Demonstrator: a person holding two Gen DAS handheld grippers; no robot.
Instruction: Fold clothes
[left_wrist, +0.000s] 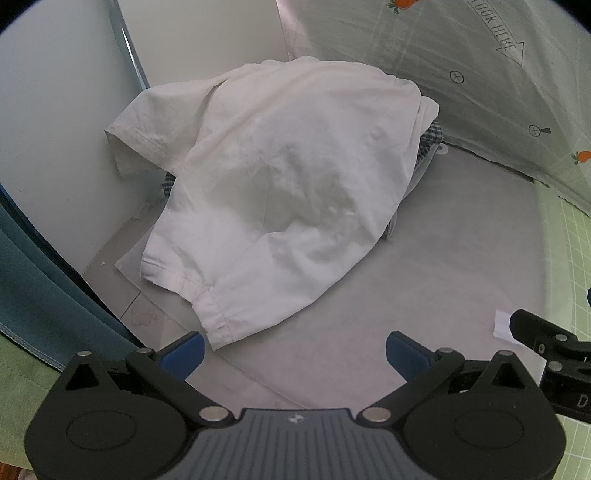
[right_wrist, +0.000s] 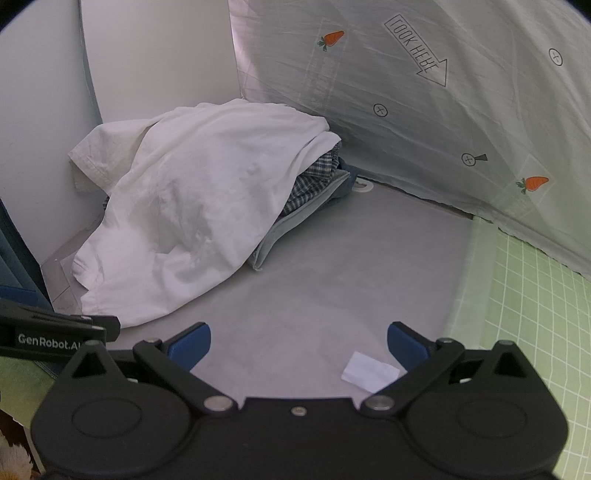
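Observation:
A white T-shirt (left_wrist: 280, 177) (right_wrist: 184, 206) lies draped over a pile of other clothes on a grey mat (left_wrist: 443, 258) (right_wrist: 351, 258). From under its right side peek a checked garment (right_wrist: 317, 173) and a grey folded one (right_wrist: 295, 225). My left gripper (left_wrist: 295, 356) is open, with nothing between its blue pads; the shirt's hem corner lies just ahead of its left finger. My right gripper (right_wrist: 299, 349) is open too, held over bare mat to the right of the shirt. Part of each gripper shows at the edge of the other's view.
A grey pillow (right_wrist: 424, 110) printed with carrots and an arrow stands behind and to the right. A green checked sheet (right_wrist: 535, 314) lies at the right. A white wall panel (left_wrist: 55, 129) is at the left, a teal curtain (left_wrist: 33, 288) below it. A small white paper (right_wrist: 369, 371) lies on the mat.

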